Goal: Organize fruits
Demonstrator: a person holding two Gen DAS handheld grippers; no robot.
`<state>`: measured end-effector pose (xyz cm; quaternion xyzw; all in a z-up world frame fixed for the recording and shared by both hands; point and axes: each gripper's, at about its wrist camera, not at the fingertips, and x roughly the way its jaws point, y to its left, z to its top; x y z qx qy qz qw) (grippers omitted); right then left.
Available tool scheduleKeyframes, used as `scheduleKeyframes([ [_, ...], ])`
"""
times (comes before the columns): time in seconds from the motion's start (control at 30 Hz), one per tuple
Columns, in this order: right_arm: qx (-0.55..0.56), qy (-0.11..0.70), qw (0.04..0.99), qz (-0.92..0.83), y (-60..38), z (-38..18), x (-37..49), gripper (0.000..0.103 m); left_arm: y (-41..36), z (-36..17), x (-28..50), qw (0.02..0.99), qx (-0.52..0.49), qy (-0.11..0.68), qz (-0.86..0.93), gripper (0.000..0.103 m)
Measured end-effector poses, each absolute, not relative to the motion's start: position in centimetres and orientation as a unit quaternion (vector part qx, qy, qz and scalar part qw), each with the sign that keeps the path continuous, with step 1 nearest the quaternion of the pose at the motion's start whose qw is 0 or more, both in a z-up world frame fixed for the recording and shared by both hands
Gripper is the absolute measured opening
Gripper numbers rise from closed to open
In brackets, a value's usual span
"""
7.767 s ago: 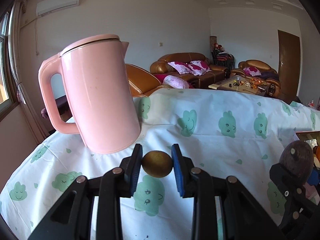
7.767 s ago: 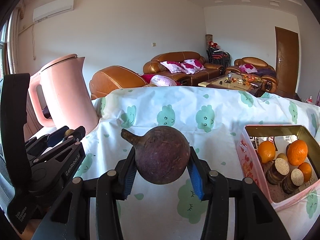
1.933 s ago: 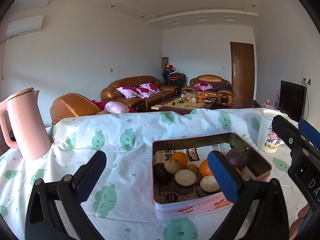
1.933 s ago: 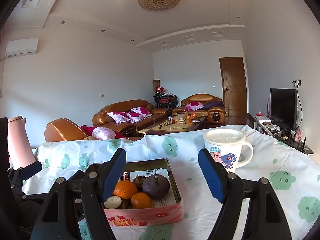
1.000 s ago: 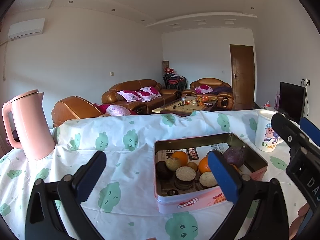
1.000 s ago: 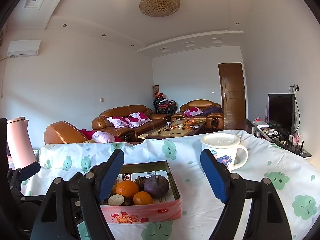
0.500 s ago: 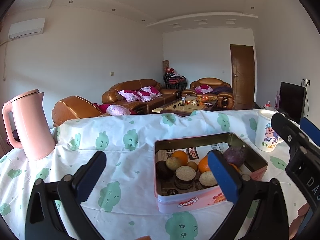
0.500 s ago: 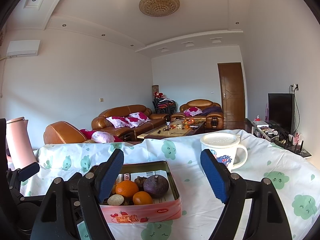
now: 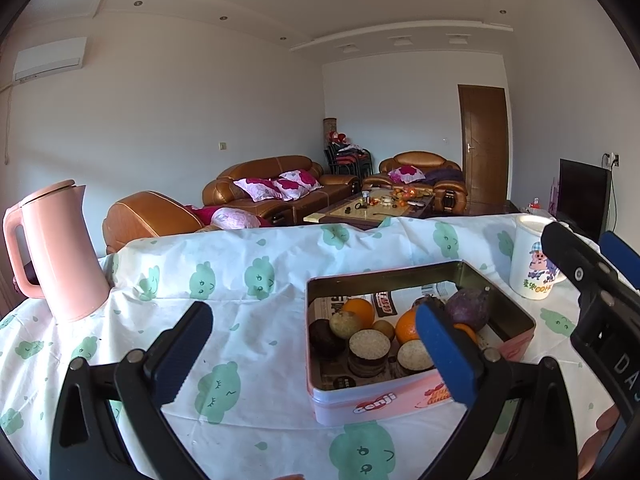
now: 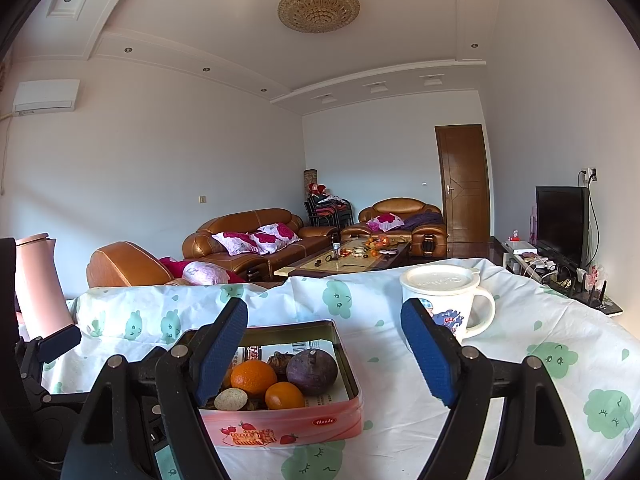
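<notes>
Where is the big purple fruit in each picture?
Left wrist view: the purple fruit lies in the tin box, at the far right end, just behind the gripper's right finger.
Right wrist view: the purple fruit is at lower centre, in the tin's right half, beside two oranges.
Shared landmark: the white mug right of the tin.

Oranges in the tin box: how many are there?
3. One orange lies toward the back of the tin, one in the middle, and one shows only as a sliver below the purple fruit. Others may be hidden.
</notes>
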<state>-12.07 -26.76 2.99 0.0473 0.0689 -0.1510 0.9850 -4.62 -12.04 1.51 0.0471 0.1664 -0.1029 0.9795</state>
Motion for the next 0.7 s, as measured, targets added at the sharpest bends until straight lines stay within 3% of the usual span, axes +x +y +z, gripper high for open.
scheduleKeyframes([
  [0.7, 0.05, 0.076, 0.984, -0.154, -27.03, 2.86, -11.98, 0.081, -12.39, 0.87, -4.1, 0.973, 0.035, 0.193, -0.121, 0.103],
])
